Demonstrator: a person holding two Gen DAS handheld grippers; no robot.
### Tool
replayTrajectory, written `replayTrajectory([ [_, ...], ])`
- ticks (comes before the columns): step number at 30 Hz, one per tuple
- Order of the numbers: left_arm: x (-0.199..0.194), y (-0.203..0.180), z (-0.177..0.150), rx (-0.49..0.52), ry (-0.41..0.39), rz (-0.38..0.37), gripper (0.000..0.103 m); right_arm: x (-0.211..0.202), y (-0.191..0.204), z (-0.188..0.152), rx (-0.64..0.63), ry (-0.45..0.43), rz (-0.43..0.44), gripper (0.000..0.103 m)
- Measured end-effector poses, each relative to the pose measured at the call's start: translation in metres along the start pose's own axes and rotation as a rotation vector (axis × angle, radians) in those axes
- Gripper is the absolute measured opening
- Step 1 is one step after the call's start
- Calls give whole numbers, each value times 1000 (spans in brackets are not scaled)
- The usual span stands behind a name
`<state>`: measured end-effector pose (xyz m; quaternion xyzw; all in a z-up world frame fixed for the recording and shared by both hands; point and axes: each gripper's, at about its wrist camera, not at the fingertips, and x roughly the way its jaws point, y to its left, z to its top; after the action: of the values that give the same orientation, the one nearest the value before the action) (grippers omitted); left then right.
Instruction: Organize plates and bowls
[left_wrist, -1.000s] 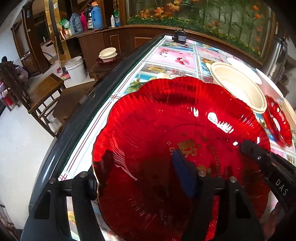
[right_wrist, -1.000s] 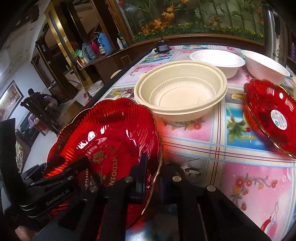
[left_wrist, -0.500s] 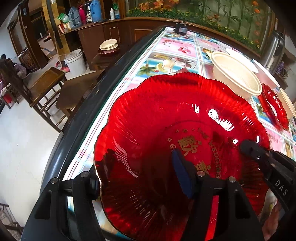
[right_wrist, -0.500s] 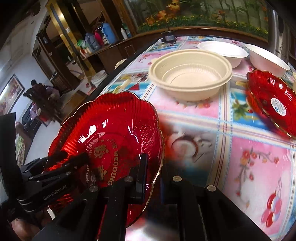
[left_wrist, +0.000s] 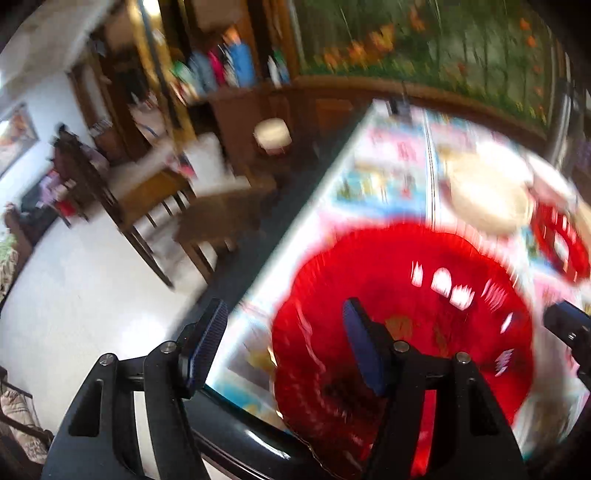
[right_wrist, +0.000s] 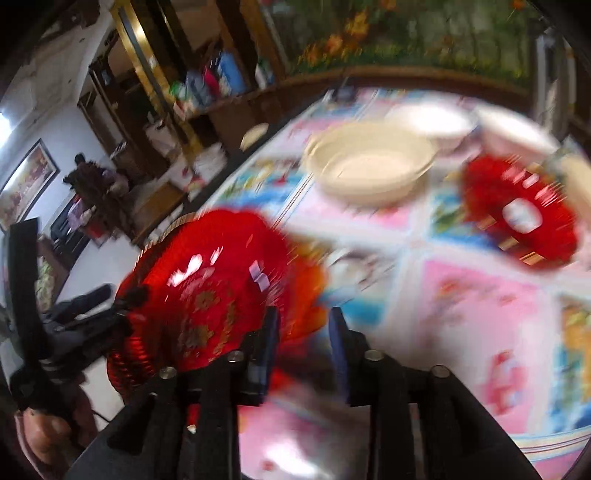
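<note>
Both frames are motion-blurred. The left gripper (left_wrist: 284, 343) points downward over the near table edge; its jaws are spread wide, the left pad off the table side, the right pad over the red plate (left_wrist: 406, 317), and no pad presses on the plate. The right gripper (right_wrist: 303, 343) also points downward, and its jaws are opening; the scalloped rim of the red plate (right_wrist: 207, 288) lies at or just inside the gap beside the left pad, and blur prevents confirming contact, so the plate appears released. A hand (right_wrist: 40, 435) is visible at the lower left of the right wrist view, gripping the left tool's handle. The red plate sits at the near left corner of the table (right_wrist: 480, 302), on a patterned cloth; whether it lies flat cannot be determined. It holds nothing; gold lettering marks its centre. Farther back stands a cream bowl (right_wrist: 369, 162), empty, with two white bowls (right_wrist: 432, 118) behind it. A second red plate (right_wrist: 517, 210) lies to the right, carrying a white label.
</note>
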<state>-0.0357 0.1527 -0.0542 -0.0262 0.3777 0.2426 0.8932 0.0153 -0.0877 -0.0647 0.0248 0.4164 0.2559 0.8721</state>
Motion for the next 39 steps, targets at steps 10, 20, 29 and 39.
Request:
replayTrajectory([
  [10, -87, -119, 34, 163, -103, -337, 84, -86, -113, 12, 193, -225, -144, 53],
  [20, -73, -256, 35, 318, 116, -474, 83, -109, -201, 14, 265, -242, -296, 55],
  [29, -50, -283, 39, 323, 186, -430, 83, -84, -232, 33, 235, -216, -333, 56],
  [39, -34, -290, 49, 313, 198, -391, 83, -70, -223, 50, 138, -270, -325, 63],
])
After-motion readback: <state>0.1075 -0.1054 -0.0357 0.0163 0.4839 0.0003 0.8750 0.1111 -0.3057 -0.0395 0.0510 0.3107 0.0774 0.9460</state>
